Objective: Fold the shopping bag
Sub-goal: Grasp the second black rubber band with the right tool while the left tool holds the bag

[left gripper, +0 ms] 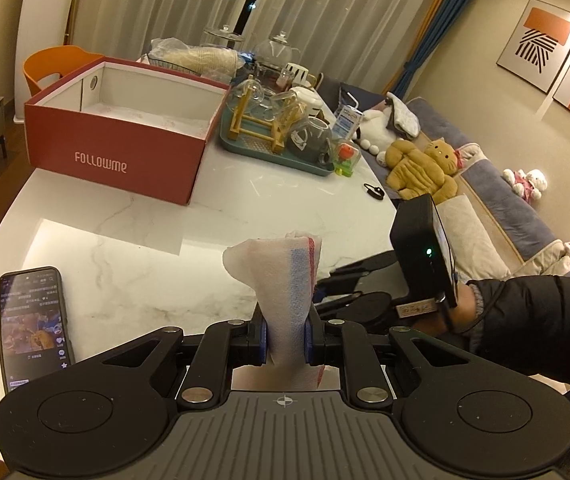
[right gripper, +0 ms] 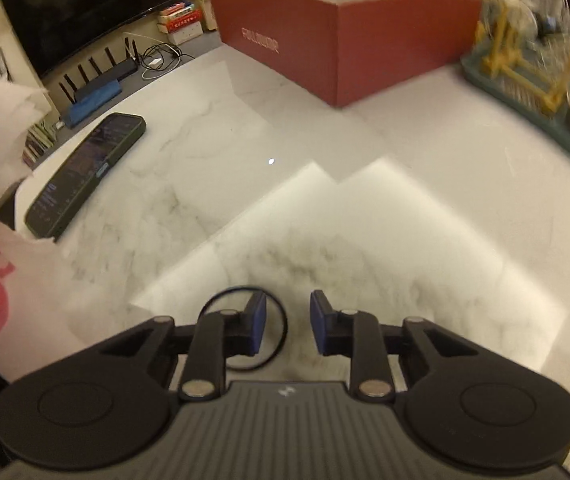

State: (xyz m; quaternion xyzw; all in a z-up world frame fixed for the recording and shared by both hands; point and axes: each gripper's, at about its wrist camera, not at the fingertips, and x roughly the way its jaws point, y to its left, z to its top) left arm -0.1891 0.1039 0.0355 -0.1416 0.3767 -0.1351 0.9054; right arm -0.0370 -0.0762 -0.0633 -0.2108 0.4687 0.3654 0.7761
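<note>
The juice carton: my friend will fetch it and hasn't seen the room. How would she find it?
Start at the big red box on the marble table. Right of it sits a teal tray of glassware; the carton stands just beyond the tray's right end, near the table edge. It alone is blue-and-white, with a straw.

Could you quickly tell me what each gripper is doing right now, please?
Left gripper: shut on the folded shopping bag.
Right gripper: open, holding nothing, above the marble table.

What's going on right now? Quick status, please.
Left gripper clamped on bunched shopping bag. Right gripper open, empty, above the marble table. Phone lying nearby, not in the way.
</note>
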